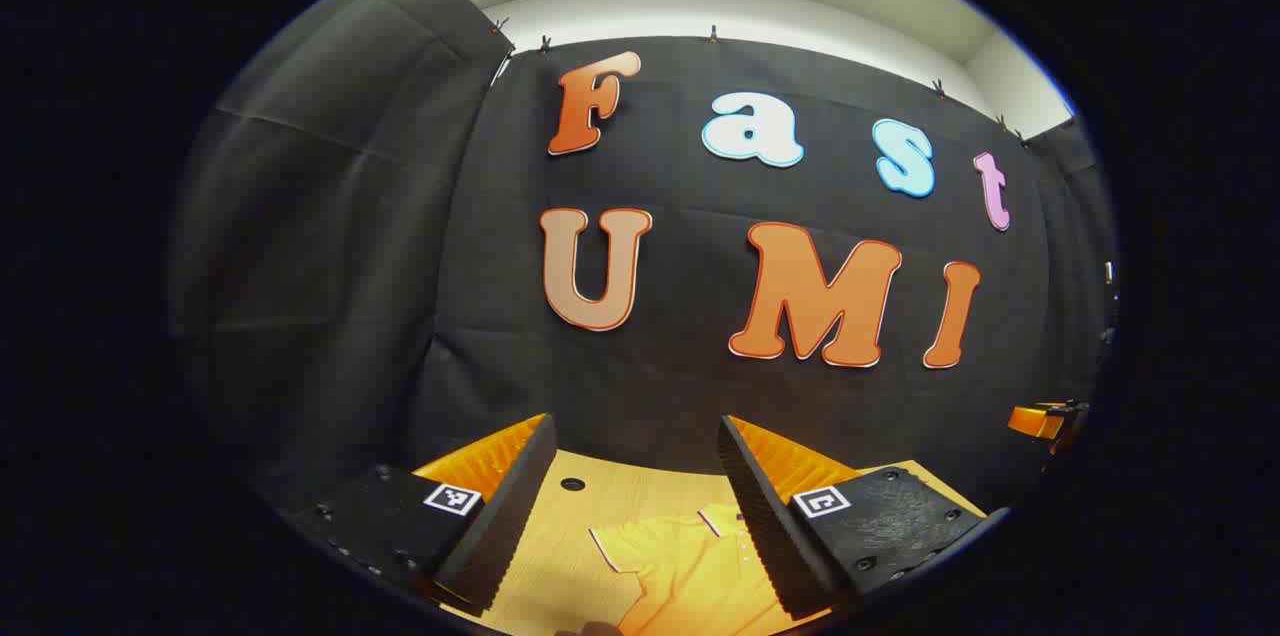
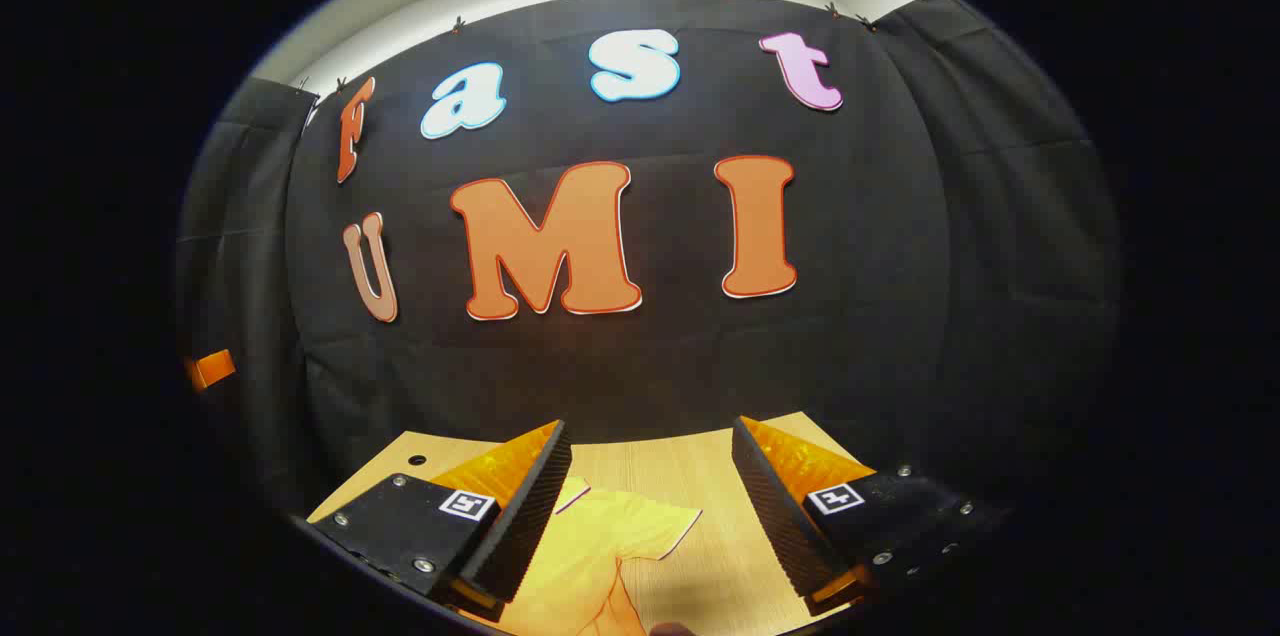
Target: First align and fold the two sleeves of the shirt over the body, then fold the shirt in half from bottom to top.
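Note:
A yellow shirt (image 1: 690, 571) lies flat on the wooden table (image 1: 600, 496), its collar and one short sleeve showing between my left gripper's fingers. My left gripper (image 1: 637, 451) hangs open above it, nothing between its fingers. In the right gripper view the shirt (image 2: 600, 546) shows its other short sleeve, spread out toward the right. My right gripper (image 2: 650, 456) is open too, held above that sleeve and apart from the cloth. The shirt's lower part is hidden below both views' edges.
The table (image 2: 690, 476) runs back to the black cloth wall. A small round hole (image 1: 572, 484) sits in the tabletop near the far left. Part of the other gripper (image 1: 1040, 419) pokes in at the right edge of the left gripper view.

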Demonstrator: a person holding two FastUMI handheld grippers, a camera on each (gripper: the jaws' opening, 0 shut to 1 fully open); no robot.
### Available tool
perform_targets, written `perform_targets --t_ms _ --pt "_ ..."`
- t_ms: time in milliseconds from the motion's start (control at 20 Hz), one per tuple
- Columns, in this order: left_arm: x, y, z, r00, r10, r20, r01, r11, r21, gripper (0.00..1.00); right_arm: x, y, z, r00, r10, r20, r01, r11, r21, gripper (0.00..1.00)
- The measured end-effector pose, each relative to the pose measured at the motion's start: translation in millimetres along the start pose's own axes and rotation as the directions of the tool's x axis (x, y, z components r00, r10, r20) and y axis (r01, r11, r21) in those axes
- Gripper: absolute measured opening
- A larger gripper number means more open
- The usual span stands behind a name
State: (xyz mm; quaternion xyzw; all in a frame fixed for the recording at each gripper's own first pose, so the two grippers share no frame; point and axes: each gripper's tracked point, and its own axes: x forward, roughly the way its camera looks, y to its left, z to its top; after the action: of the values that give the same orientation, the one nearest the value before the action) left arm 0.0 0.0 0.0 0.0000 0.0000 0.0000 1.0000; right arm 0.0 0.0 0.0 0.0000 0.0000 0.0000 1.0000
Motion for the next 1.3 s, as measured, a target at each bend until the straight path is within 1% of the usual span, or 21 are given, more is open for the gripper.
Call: perform_targets --t_ms 150,250,300,450,550,650,750,900,1000,1200,1300 --pt "19.3 -9.9 -21.8 0.999 0.024 -0.041 -0.025 0.999 -0.024 0.98 33.6 -7.9 -24.7 0.997 0.002 -0.080 0.000 1.000 0.028 0.98" --pt "34.7 -12.5 -40.0 0.996 0.036 -0.078 -0.037 0.999 -0.009 0.98 48.8 -12.7 -37.9 0.991 0.004 -0.137 0.004 0.998 0.056 0.98" --pt "41.1 -15.4 -46.1 0.995 0.036 -0.090 -0.036 0.999 -0.002 0.98 54.3 -14.0 -40.8 0.989 0.003 -0.149 0.005 0.999 0.053 0.98" --pt "63.6 -31.3 -52.4 0.995 -0.010 -0.100 0.010 1.000 -0.010 0.98 62.0 -23.3 -44.2 0.991 -0.040 -0.127 0.038 0.999 -0.015 0.98" --pt "77.5 -37.1 -53.9 0.994 -0.035 -0.099 0.035 0.999 -0.007 0.98 57.7 -17.2 -42.9 0.993 -0.039 -0.108 0.035 0.999 -0.039 0.98" --pt "87.3 -45.7 -54.4 0.994 -0.066 -0.091 0.066 0.998 -0.006 0.98 50.1 -9.4 -34.6 0.997 -0.033 -0.066 0.029 0.998 -0.059 0.98" --pt "93.3 -49.8 -54.9 0.990 -0.093 -0.102 0.094 0.995 0.011 0.97 46.1 -1.9 -30.0 0.999 -0.030 -0.042 0.027 0.997 -0.066 0.98" --pt "100.4 -52.7 -57.4 0.985 -0.130 -0.117 0.133 0.991 0.020 0.97 49.1 2.0 -35.2 0.996 -0.058 -0.074 0.055 0.998 -0.040 0.98" --pt "102.1 -49.0 -59.9 0.981 -0.144 -0.130 0.147 0.989 0.018 0.98 51.5 6.3 -37.4 0.994 -0.066 -0.083 0.065 0.998 -0.020 0.98" --pt "105.6 -34.3 -66.1 0.979 -0.144 -0.143 0.146 0.989 0.007 0.98 56.9 15.3 -45.4 0.989 -0.086 -0.118 0.082 0.996 -0.038 0.98" --pt "108.4 -29.3 -72.1 0.975 -0.152 -0.162 0.156 0.988 0.008 0.98 66.4 16.7 -56.2 0.982 -0.090 -0.169 0.085 0.996 -0.036 0.98"
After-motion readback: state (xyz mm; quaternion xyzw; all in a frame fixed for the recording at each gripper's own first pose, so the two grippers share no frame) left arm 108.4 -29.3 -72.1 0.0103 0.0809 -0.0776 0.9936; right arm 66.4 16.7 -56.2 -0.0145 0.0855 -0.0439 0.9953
